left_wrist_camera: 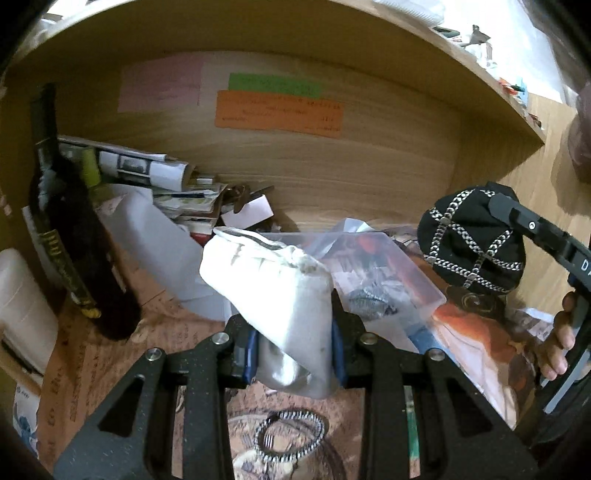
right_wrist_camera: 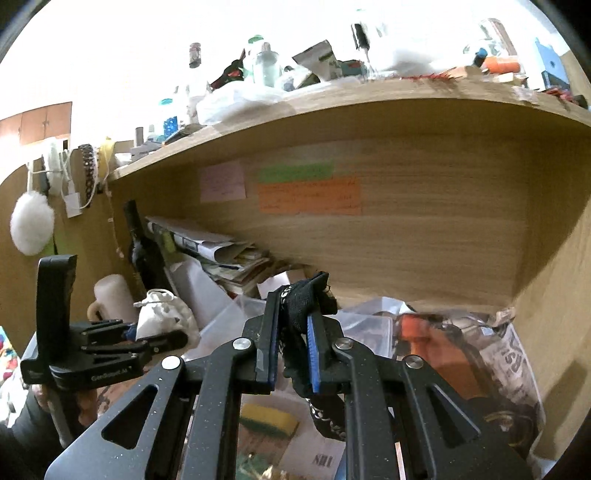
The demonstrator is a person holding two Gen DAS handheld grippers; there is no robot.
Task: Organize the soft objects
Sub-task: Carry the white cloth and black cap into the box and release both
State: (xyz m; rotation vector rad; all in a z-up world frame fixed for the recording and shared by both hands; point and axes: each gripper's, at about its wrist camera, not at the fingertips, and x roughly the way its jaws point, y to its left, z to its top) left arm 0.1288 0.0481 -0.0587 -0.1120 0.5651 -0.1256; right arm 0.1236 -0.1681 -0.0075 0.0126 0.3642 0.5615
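Left wrist view: a white drawstring pouch is clamped by the left gripper and a chain-trimmed black cap by the right gripper (both raised over the cluttered desk, presumably for sorting).

The left wrist camera looks forward and slightly down from close in front of the wooden shelf, into the recess beneath it, facing the orange note on the back panel. The right wrist camera sits to its right, further back and aimed more level, seeing above that shelf. Both share the orange note and the dark bottle left of it.
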